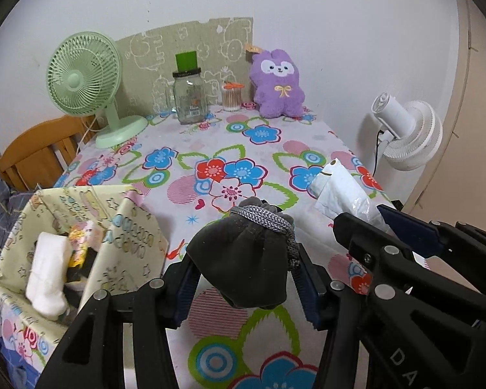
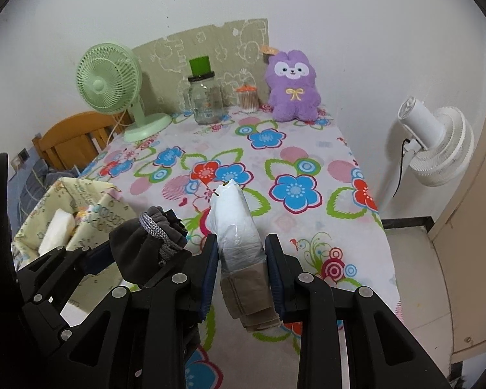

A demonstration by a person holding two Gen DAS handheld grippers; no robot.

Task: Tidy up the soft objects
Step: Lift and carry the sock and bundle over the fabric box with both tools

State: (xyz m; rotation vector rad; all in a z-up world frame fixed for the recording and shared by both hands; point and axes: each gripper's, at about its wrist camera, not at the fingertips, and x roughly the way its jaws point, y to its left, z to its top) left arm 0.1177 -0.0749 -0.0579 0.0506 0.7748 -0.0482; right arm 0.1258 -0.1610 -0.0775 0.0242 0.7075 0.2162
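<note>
Left gripper (image 1: 246, 278): clamped on a dark drawstring pouch (image 1: 249, 256), held above the floral tablecloth (image 1: 210, 149).
Right gripper (image 2: 243, 265): closed around a white plastic packet (image 2: 236, 223).
Fabric basket (image 1: 126, 230): placed left of the pouch.

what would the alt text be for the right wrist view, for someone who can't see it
The right tool is shut on a white plastic-wrapped packet above a flowered tablecloth, while the left tool beside it grips a dark drawstring pouch near a pale fabric bin. At the far wall stand a green fan, a glass jar and a purple plush toy.
</note>
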